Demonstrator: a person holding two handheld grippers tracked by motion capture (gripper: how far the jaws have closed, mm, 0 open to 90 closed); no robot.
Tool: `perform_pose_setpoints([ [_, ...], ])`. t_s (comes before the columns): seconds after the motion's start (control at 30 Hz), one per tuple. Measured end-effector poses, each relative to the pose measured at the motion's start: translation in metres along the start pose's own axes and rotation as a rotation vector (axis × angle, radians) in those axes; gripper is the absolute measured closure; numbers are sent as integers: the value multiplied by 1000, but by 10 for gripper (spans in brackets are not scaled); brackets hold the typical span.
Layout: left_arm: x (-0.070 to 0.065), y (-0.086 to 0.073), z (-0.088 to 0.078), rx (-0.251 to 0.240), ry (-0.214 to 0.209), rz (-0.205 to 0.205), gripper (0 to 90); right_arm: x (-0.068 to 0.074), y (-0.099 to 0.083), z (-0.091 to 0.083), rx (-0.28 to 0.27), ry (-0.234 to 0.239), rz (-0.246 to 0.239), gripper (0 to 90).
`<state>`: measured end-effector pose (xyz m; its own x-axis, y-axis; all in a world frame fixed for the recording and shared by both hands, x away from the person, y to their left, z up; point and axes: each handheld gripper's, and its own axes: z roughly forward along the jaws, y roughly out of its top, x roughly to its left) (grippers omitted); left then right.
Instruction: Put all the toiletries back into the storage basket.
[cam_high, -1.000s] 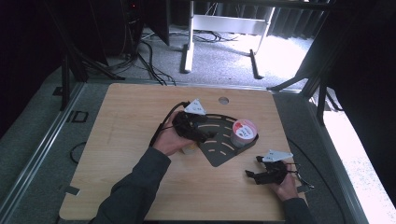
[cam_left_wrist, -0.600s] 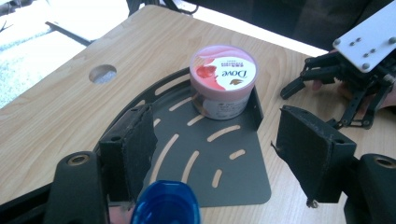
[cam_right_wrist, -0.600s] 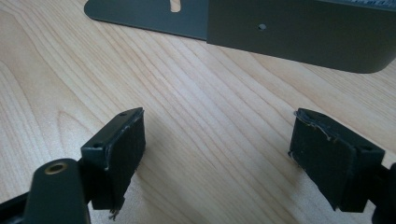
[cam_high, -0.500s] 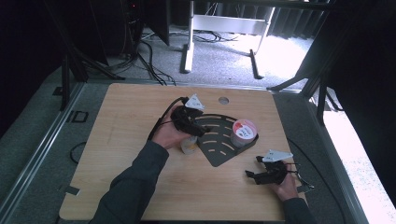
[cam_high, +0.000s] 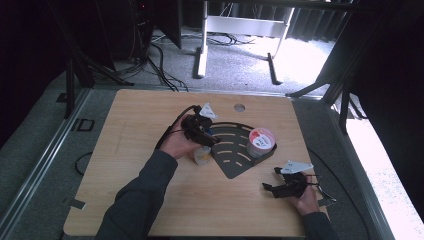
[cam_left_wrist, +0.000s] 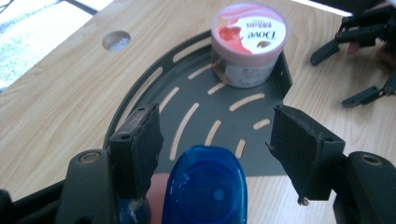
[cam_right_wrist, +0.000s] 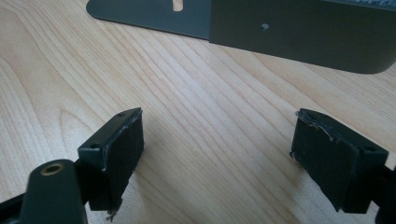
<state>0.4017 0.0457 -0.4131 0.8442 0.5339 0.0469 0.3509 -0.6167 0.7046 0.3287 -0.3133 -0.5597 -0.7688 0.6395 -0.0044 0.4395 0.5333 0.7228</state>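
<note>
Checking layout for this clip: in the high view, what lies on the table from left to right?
Left gripper → bottle → tray → tub → right gripper.

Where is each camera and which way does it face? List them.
High view: overhead, looking down on table; forearms, left tool, right tool.
Left gripper view: rides left tool, faces tray, tub; jaws, just closing, flank blue-capped bottle.
Right gripper view: rides right tool, faces table, tray wall; open jaws.
High and left views share tub.
</note>
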Motion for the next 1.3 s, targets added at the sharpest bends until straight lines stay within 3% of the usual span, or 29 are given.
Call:
perform_pose_setpoints([
  [0.13, 2, -2, 1, 18, -2, -7, 339, 0, 0, 0, 0, 0, 0, 165],
  [0.37, 0, -6, 4, 73, 13, 17, 343, 0, 0, 0, 0, 2, -2, 164],
  [0.7, 3, -10, 8, 129, 11, 18, 425, 0, 0, 0, 1, 2, -1, 164],
  [1.3, 4, -12, 11, 176, -25, -12, 540, 0, 0, 0, 1, 3, -1, 163],
])
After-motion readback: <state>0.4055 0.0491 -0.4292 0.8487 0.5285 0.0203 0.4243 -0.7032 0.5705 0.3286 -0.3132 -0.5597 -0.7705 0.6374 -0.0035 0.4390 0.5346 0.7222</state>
